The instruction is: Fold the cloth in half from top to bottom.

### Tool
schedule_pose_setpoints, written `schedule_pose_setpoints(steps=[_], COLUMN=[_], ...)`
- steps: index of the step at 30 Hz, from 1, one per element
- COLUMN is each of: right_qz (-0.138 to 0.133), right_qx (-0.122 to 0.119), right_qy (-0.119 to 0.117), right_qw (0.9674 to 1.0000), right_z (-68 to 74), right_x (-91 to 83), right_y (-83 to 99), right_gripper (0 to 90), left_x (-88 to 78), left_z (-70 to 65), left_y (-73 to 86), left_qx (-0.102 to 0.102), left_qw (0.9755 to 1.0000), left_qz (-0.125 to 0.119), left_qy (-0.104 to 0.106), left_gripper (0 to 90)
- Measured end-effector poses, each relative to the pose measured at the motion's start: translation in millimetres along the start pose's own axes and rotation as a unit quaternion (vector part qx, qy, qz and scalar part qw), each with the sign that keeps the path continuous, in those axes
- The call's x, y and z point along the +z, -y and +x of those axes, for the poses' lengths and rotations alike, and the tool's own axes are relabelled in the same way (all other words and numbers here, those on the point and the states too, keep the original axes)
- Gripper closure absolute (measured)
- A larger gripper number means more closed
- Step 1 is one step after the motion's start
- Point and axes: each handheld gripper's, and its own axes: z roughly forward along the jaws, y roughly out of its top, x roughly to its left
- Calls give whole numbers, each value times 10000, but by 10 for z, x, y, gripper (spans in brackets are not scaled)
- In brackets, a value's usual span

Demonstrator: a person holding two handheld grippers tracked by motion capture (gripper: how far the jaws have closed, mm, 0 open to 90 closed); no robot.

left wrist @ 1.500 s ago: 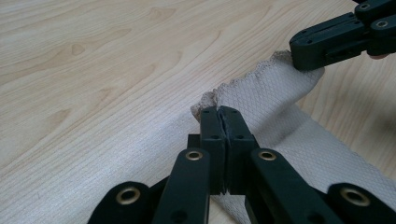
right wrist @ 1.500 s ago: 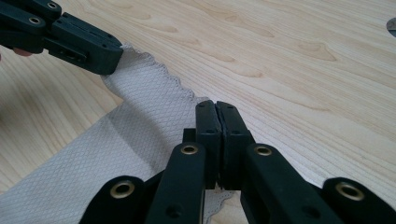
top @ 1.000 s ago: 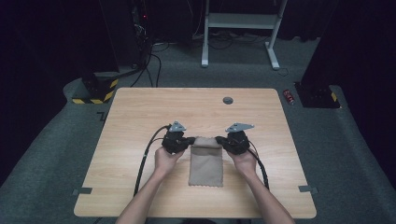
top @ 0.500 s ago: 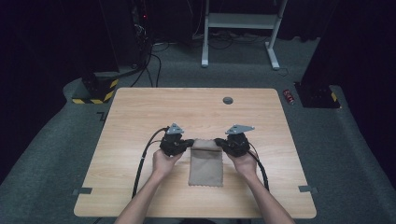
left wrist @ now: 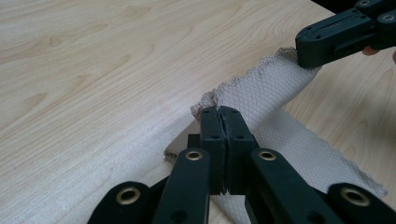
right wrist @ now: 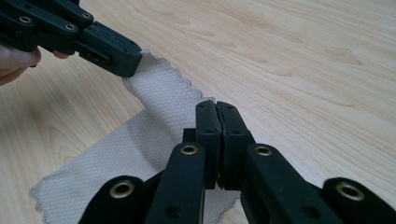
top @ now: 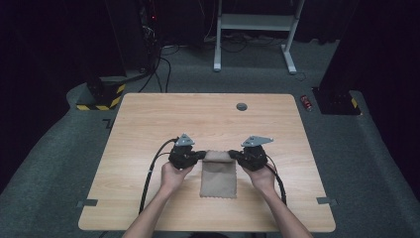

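**Far edge of the cloth pinched at both corners, fold under way**

The beige cloth (top: pixel 218 173) lies on the table (top: pixel 148 124) in front of the person. The left gripper (top: pixel 198 155) and right gripper (top: pixel 236 155) each have their jaws clamped on a far corner, lifting that edge. Next, I judge, both must carry the edge evenly toward the near hem.
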Motion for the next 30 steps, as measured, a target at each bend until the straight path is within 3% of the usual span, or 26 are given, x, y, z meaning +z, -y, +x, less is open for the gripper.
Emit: schedule_pose_setpoints(steps=[17,30], right_qz=[-27,-55], right_qx=[-18,-85], right_qy=[-156,-240], right_qw=[9999,9997], right_z=[92,155], right_x=[-70,-117], right_y=[101,197], right_gripper=[883,883], left_x=[-72,-128], left_z=[-99,-167], left_y=[102,192], left_qx=[78,53], left_qw=[9999,9999], left_qz=[34,-87], left_qy=[55,137], left_gripper=[886,886])
